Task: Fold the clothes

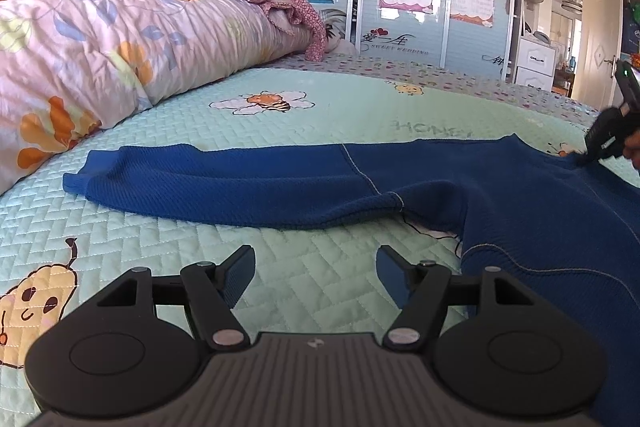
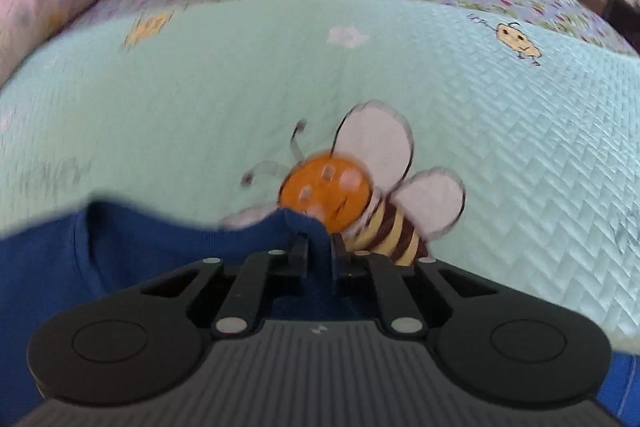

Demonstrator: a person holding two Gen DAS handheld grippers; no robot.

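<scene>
blue sweater (image 1: 500,195) lies spread on the quilted bed cover (image 1: 320,115); right gripper (image 2: 319,249) pinches its edge, left gripper (image 1: 316,277) gapes empty. thin pinch could slip, bunching the knit.

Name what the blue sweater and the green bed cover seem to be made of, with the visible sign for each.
Blue sweater: looks like a soft matte knit, judging by its ribbed texture and thick cuff.
Green bed cover: seems to be quilted, printed cloth with a slight sheen; zigzag stitch lines cover it. The exact fibre cannot be told for either.
</scene>
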